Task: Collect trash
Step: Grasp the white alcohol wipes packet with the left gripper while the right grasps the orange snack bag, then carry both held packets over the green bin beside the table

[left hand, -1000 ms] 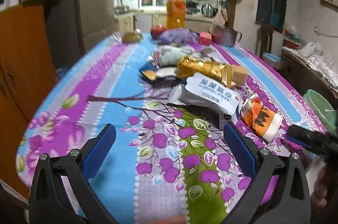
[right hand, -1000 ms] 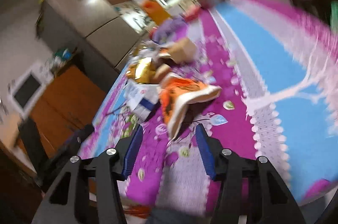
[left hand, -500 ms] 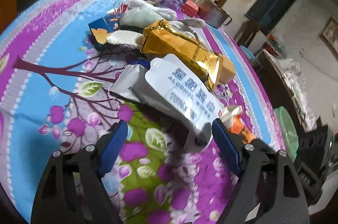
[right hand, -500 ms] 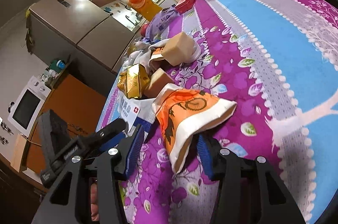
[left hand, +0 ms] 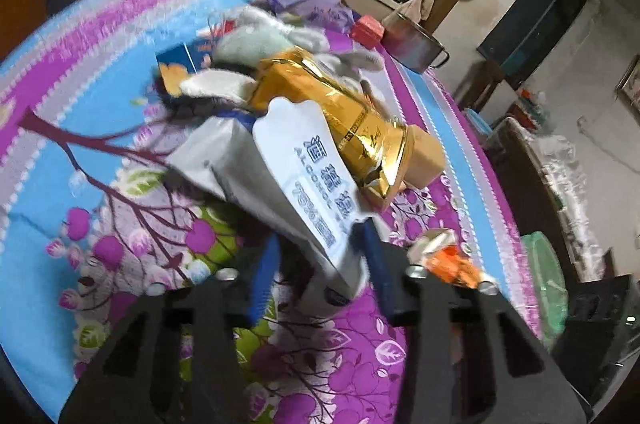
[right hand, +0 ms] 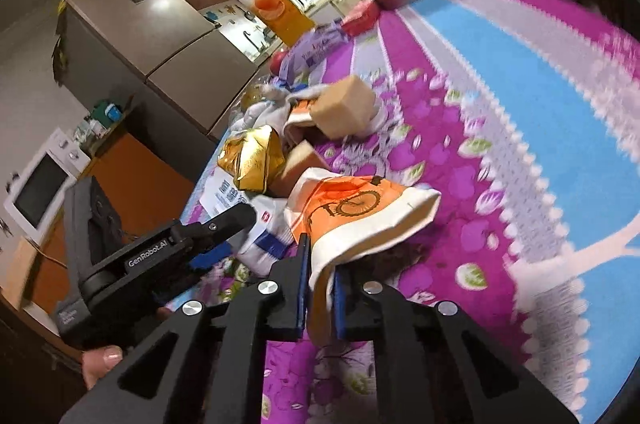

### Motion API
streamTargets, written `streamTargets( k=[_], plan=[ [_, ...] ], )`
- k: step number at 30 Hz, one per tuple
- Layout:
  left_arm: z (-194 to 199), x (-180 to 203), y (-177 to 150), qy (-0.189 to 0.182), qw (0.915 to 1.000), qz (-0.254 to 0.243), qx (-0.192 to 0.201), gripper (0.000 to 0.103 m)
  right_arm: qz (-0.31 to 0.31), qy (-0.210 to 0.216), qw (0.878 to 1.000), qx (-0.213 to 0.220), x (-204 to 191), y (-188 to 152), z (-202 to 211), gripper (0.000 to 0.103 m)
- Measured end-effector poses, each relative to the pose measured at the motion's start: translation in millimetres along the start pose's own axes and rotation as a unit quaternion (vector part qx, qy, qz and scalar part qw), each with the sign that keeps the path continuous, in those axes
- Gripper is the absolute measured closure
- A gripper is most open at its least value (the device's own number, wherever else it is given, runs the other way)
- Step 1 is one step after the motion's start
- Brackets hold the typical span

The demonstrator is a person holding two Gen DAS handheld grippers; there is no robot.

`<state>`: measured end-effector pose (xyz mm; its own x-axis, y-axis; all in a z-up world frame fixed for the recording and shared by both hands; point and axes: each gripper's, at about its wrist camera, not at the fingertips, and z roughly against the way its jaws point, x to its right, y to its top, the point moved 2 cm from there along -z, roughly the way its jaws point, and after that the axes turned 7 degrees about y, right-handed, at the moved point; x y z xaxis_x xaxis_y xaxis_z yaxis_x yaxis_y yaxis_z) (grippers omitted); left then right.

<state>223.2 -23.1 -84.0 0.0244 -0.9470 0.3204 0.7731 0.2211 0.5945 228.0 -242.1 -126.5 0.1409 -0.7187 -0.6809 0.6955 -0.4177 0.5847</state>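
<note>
Here the right claw [right hand: 320, 284] pinches the orange wrapper [right hand: 360, 216], hiding its end.

We see a white alcohol-wipes pouch [left hand: 308, 184] with blue lettering, crumpled and tilted, its near end between the blue pads of the left hand-held gripper [left hand: 320, 276], its far end tucked under a shiny gold foil bag [left hand: 340, 120]. An orange and white paper bag [right hand: 360, 220] with a bicycle drawing lies on its side, its cream edge pinched in the right hand-held gripper [right hand: 320, 288]. Both rest on the flowered desk [left hand: 100, 160] among tan blocks [right hand: 344, 108].
</note>
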Motion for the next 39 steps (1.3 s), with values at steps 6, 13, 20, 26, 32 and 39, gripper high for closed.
streamTargets(
  k=[6,13,20,26,32,39],
  plan=[
    [23,-5,0,0.046,0.9974,-0.019,0.051,0.077,0.136,-0.079,0.986,0.047,-32,-3,19,0.092],
    [72,-8,-14,0.122,0.9799,-0.077,0.138,0.079,0.282,-0.143,0.943,0.105,-85,-11,42,0.093],
    [118,-2,-12,0.159,0.9591,-0.100,0.211,0.079,0.350,-0.151,0.914,0.142,-131,-14,59,0.093],
    [131,1,-10,0.159,0.9552,-0.106,0.226,0.079,0.349,-0.148,0.913,0.151,-141,-6,71,0.093],
    [133,5,-10,0.155,0.9559,-0.112,0.223,0.078,0.349,-0.145,0.914,0.147,-145,-1,74,0.093],
    [125,35,-10,0.135,0.9578,-0.137,0.214,0.078,0.330,-0.156,0.919,0.150,-134,14,89,0.093]
  ],
)
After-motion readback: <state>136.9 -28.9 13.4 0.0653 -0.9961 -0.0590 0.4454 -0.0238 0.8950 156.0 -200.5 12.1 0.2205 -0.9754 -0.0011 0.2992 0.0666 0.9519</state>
